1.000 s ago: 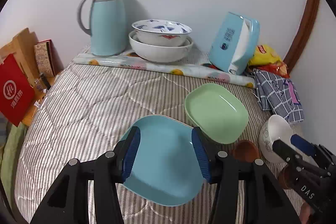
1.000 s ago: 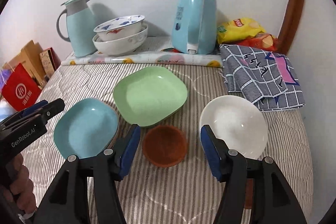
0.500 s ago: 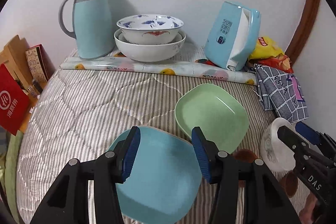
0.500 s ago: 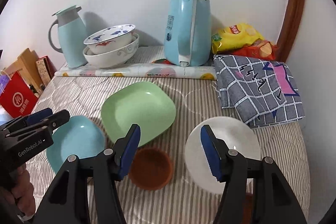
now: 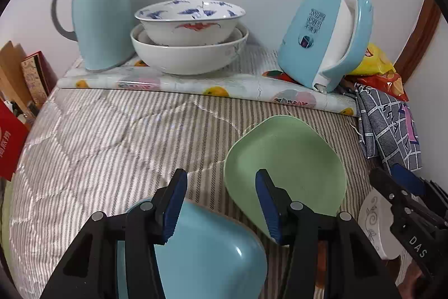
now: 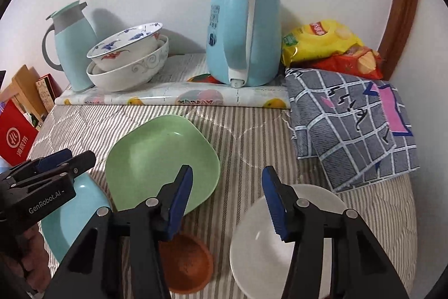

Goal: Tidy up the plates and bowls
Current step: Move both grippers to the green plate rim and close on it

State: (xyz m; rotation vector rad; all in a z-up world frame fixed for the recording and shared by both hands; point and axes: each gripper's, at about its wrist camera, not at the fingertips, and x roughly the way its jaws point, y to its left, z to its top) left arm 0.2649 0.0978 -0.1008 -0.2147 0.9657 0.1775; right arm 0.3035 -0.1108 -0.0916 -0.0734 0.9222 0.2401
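The blue plate (image 5: 207,251) lies near the front edge of the bed, on the striped quilt (image 5: 112,136), toward its left side. Just beside it, further in, lies the green plate (image 6: 159,159). In front of the green plate stands a small brown bowl (image 6: 184,265), and to its right a white bowl (image 6: 268,240), also near the front edge. All four are separate; I cannot tell whether the two plates touch.

I judge that the plates are light, stiff plastic with a smooth, slippery glaze, so a grip on the raised rim, one finger inside and one under, should hold best. The white bowl looks ceramic, heavier and fragile, and the soft quilt under it gives way, so the rim is again the place to take.

The left gripper (image 5: 221,201) hangs over the far rim of the blue plate, jaws half open with nothing between them. The right gripper (image 6: 228,198) hangs between the green plate and the white bowl, and its jaws have just been closing a little, yet they are empty and apart.

At the back edge, on a flowered board (image 6: 173,97), stand two stacked bowls (image 5: 190,41), a jug (image 5: 98,13) and a kettle (image 6: 243,30). A checked cloth (image 6: 352,125) and snack bags (image 6: 322,41) fill the back right corner.
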